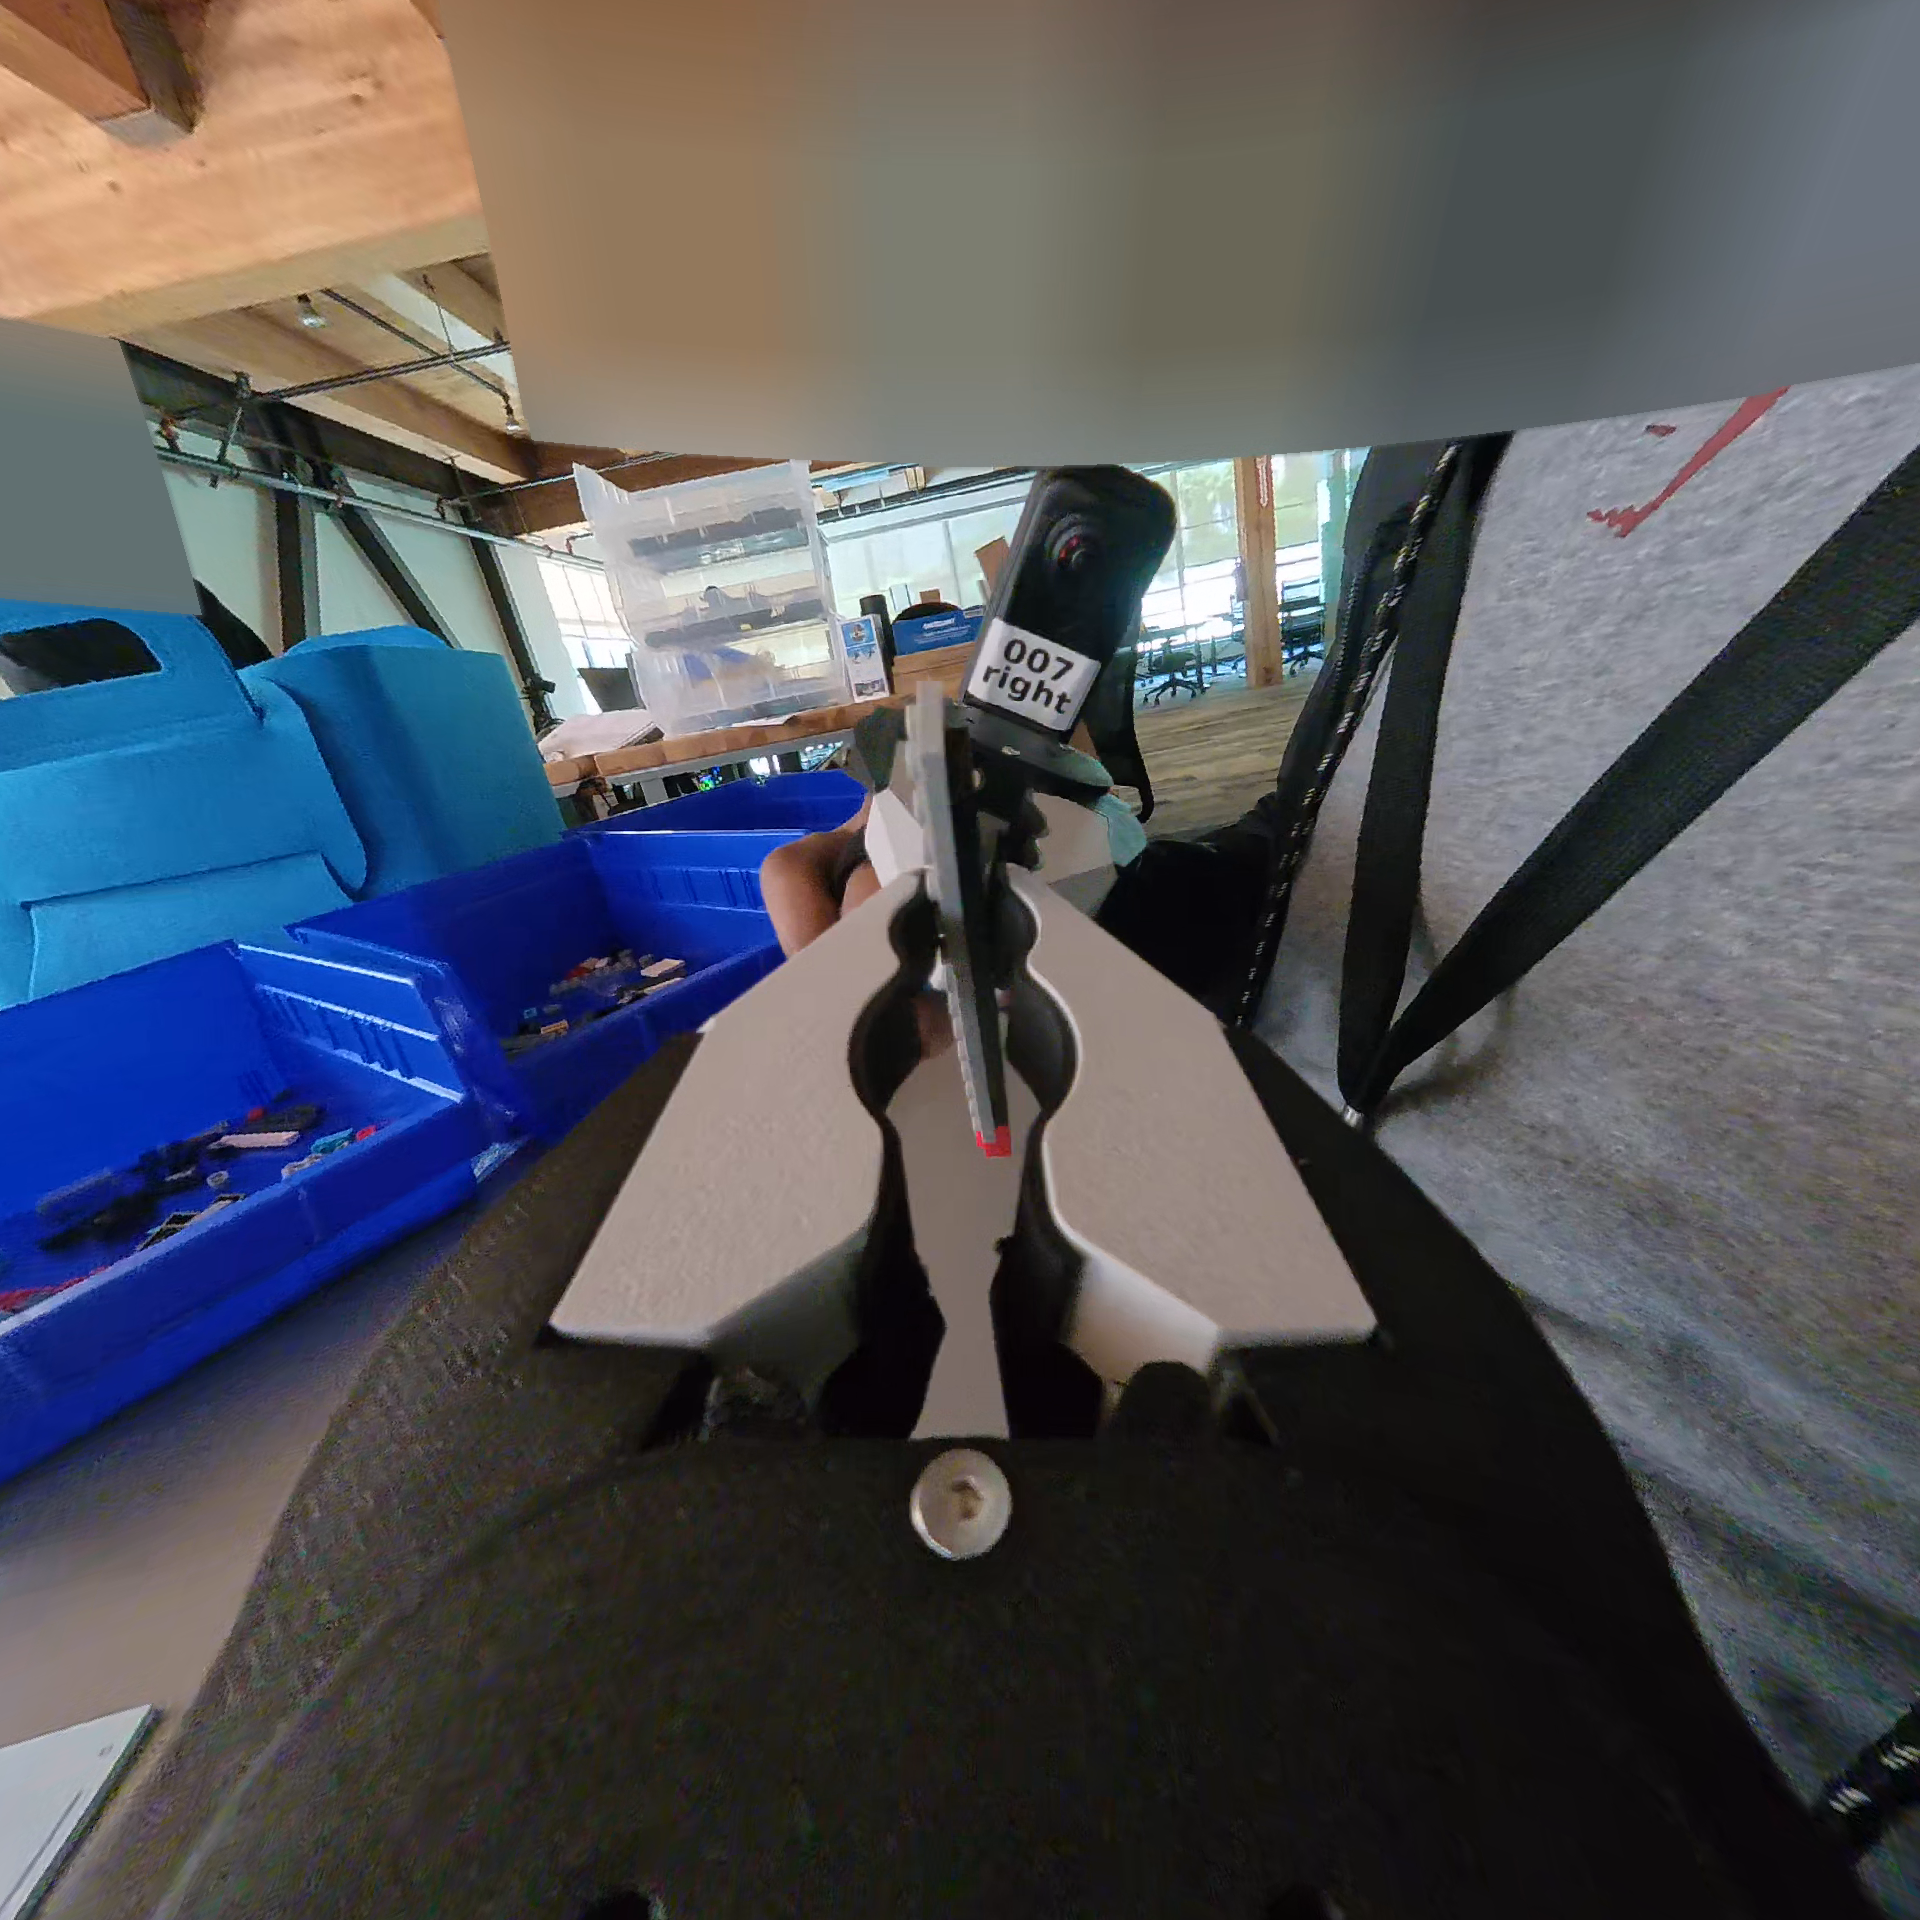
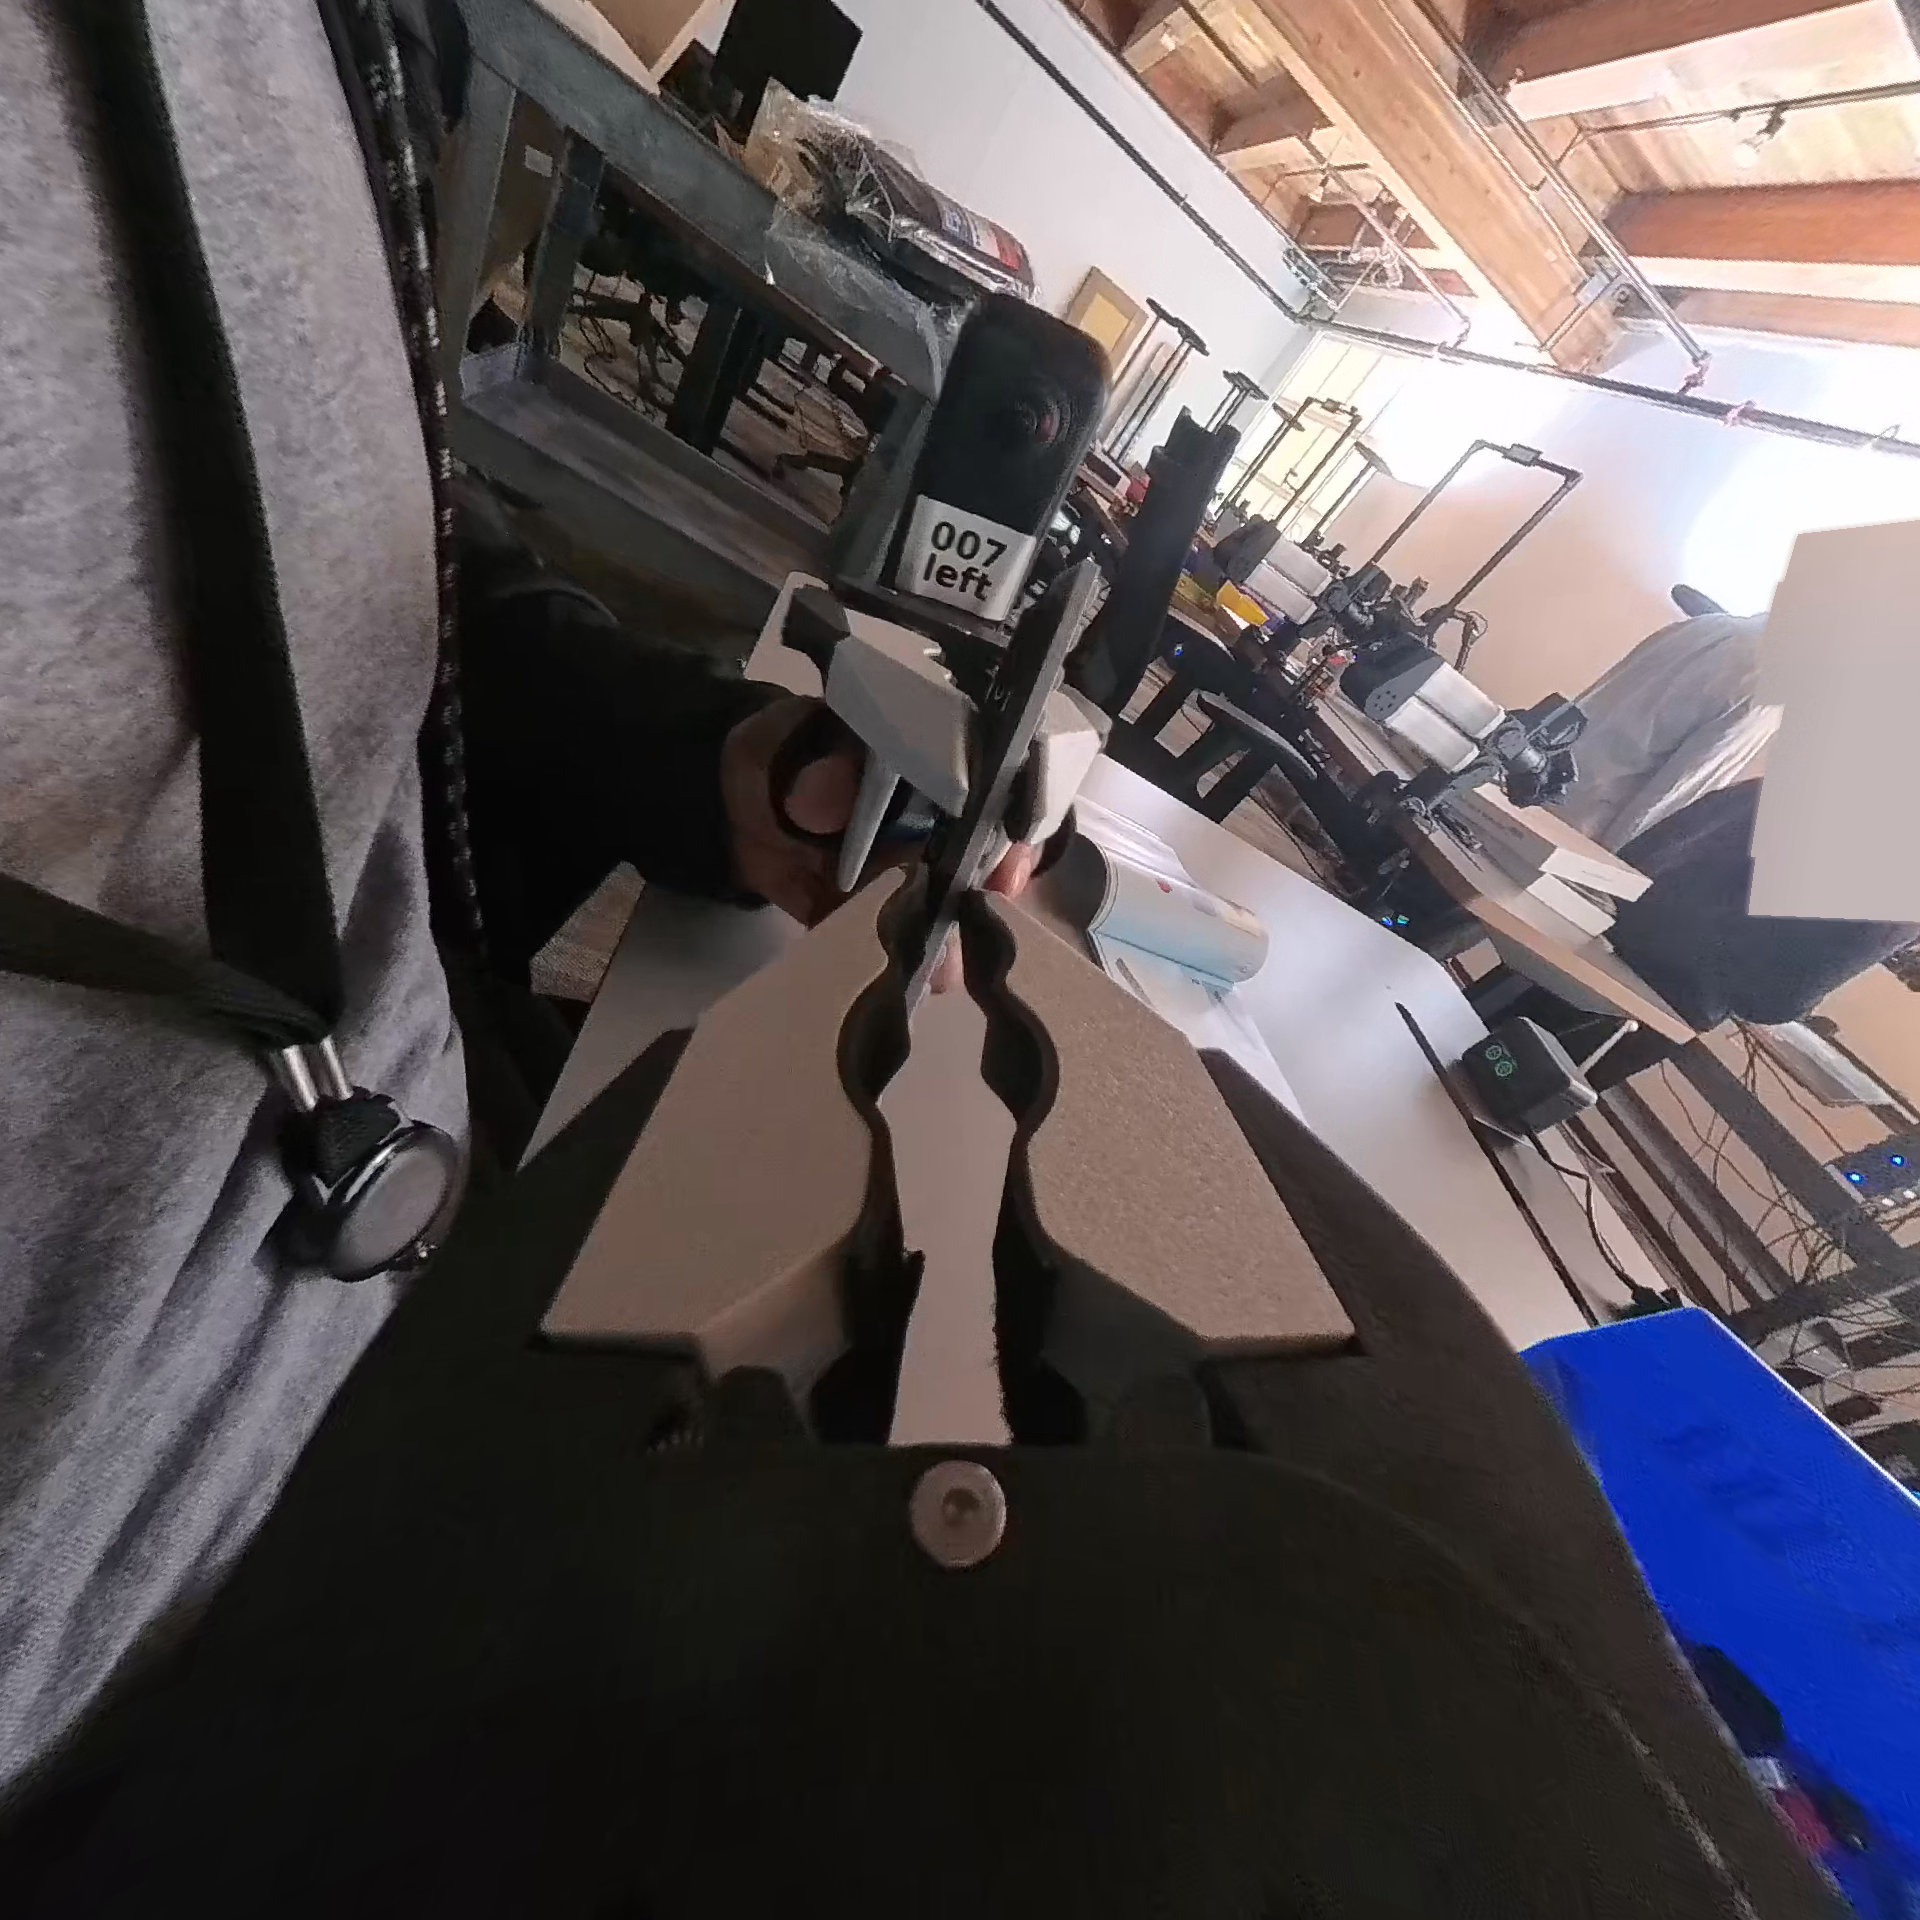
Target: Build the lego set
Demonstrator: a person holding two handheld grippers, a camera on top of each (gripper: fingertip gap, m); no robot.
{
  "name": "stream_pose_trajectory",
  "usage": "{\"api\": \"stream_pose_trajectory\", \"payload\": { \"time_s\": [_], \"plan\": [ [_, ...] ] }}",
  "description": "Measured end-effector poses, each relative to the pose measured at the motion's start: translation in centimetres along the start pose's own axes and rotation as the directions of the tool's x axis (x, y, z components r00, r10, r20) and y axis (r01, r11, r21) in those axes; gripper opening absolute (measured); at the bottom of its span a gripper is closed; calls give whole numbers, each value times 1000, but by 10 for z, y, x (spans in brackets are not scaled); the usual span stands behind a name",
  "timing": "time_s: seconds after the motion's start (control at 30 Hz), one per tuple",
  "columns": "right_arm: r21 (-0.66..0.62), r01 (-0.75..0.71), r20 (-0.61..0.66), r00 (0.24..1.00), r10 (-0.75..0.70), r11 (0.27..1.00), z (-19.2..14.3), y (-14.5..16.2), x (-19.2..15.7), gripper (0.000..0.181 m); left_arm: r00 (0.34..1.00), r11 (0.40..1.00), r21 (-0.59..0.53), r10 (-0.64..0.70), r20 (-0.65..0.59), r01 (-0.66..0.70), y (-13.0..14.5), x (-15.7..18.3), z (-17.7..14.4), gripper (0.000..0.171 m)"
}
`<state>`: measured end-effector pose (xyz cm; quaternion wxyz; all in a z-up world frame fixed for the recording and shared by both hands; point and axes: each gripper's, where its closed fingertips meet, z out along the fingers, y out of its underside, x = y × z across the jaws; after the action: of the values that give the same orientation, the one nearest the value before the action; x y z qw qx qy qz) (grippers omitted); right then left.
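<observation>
Both claws pinch one thin, flat, bumpy grey lego plate (image 1: 961,935): the left gripper (image 1: 961,914) and right gripper (image 2: 940,914) are closed tight on it, above blue plastic bins (image 1: 343,1039).

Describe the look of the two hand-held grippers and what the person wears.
Each hand-held gripper, left and right, has pale grey fingers with wavy black pads, a black body with a silver screw, and a black camera bearing a white label. The person wears a grey top with black straps.
</observation>
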<state>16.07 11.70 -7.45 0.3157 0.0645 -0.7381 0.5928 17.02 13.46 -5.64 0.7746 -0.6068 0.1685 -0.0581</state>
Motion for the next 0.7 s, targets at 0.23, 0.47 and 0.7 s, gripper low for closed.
{"api": "stream_pose_trajectory", "payload": {
  "time_s": [0.23,0.47,0.7],
  "plan": [
    [38,-73,-25,997,74,997,1,-1,4,17,998,998,20,60,12,-60,-4,0,-3,8],
    [50,-194,28,981,193,980,1,3,7,28,997,996,62,66,33,-68,-11,-2,-8,8],
    [47,-151,36,988,149,987,4,3,3,10,998,995,74,64,15,-65,-12,1,-8,8]
  ]
}}
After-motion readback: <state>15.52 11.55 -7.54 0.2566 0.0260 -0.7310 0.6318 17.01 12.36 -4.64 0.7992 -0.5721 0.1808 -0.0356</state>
